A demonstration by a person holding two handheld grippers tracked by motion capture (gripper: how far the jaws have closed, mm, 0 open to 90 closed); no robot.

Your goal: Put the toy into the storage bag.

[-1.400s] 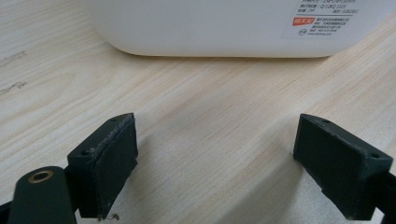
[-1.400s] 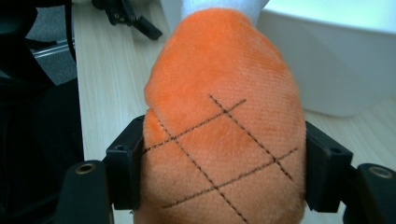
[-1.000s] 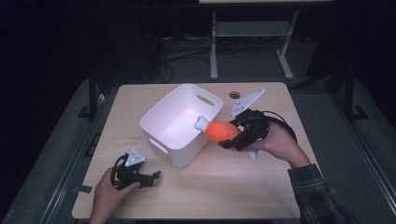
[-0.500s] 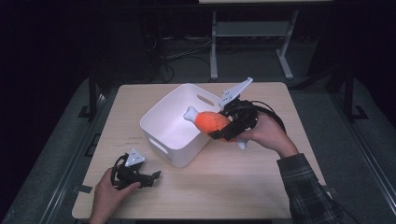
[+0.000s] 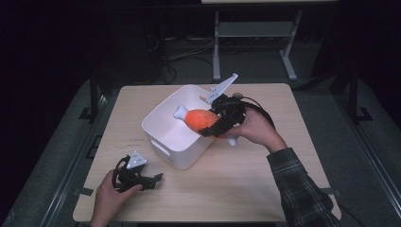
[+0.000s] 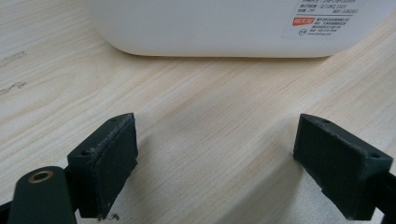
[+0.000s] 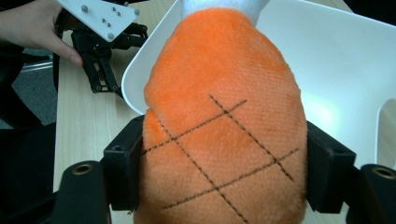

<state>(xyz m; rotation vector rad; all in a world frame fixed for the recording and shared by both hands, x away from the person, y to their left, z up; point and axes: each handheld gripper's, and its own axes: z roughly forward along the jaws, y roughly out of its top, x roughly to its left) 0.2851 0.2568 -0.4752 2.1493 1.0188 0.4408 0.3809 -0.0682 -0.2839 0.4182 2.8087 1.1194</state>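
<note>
Right of centre in the high view, the right gripper (image 5: 213, 124) is clamped on an orange plush drumstick (image 5: 201, 118). The right gripper view shows both black pads pressed into the toy's sides at the bottom of the frame, with dark stitched criss-cross lines across the orange fabric between them. The drumstick lies roughly level, its white bone end (image 5: 181, 112) pointing toward the left of the frame, and it hangs over the open white bin (image 5: 163, 131); whether it touches the bin's rim cannot be told. A person's hand (image 5: 253, 128) with a plaid sleeve holds this gripper, reaching in from the lower right.

The bin stands on the table (image 5: 265, 175), turned at an angle, its near corner toward the lower middle of the frame. Its wall carries a printed label (image 6: 325, 17), seen at the upper right of the left gripper view.

At the lower left of the high view, the left gripper (image 5: 153, 179) rests low over the table, near the bin's near corner but apart from it. Its jaws stand wide apart with bare wood between them.
</note>
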